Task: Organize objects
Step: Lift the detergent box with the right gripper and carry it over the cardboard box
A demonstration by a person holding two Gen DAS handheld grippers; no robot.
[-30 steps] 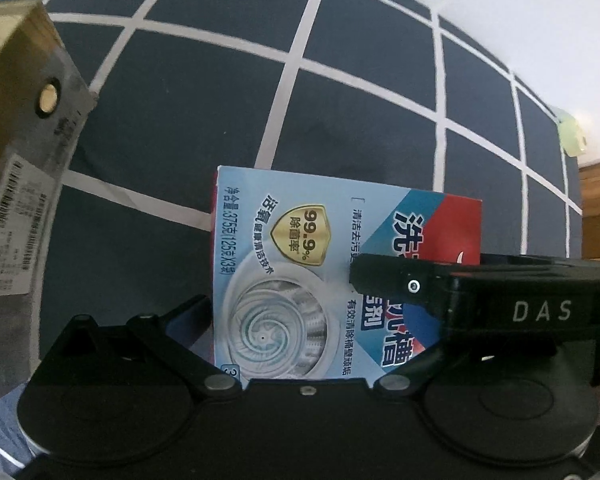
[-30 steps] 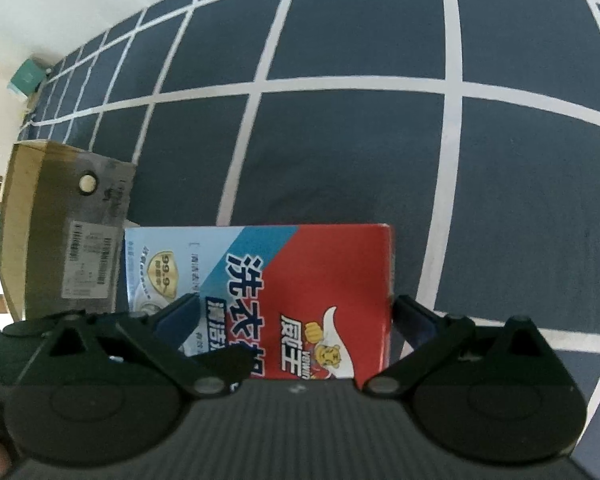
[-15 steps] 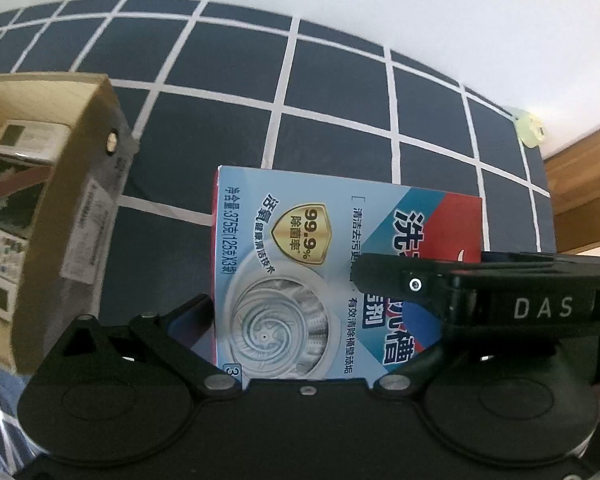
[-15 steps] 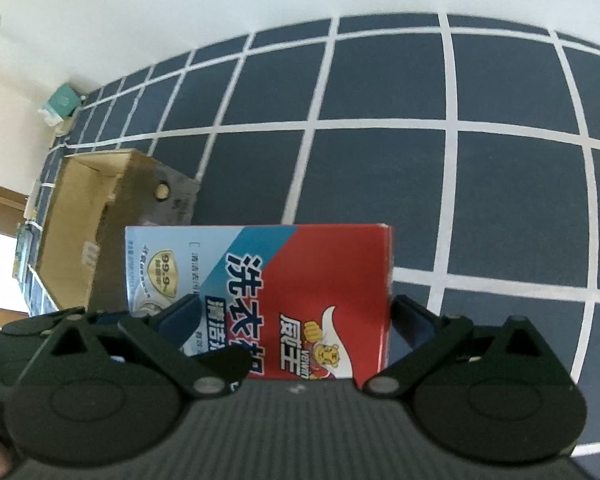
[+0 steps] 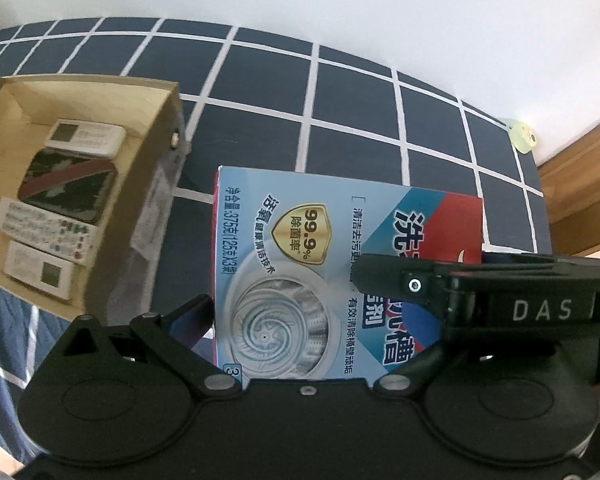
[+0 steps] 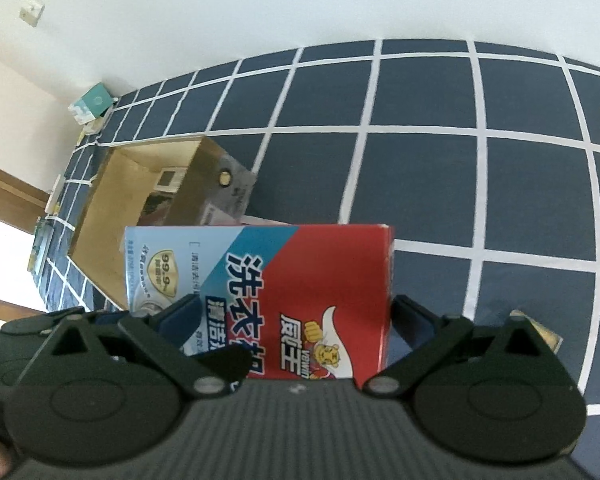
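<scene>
Blue-red detergent box (image 5: 300, 264), held aloft

Two close wrist views, opposite ends of one detergent box (image 5: 340, 264).

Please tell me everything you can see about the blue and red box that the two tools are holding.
The box is a flat printed carton, light blue at one end with a gold shield and a washing-drum picture, red at the other with a cartoon tiger and Chinese text. It looks closed and undamaged. The left tool and right tool both clamp it, lifted over the checked bedcover, near the open cardboard box.
</scene>
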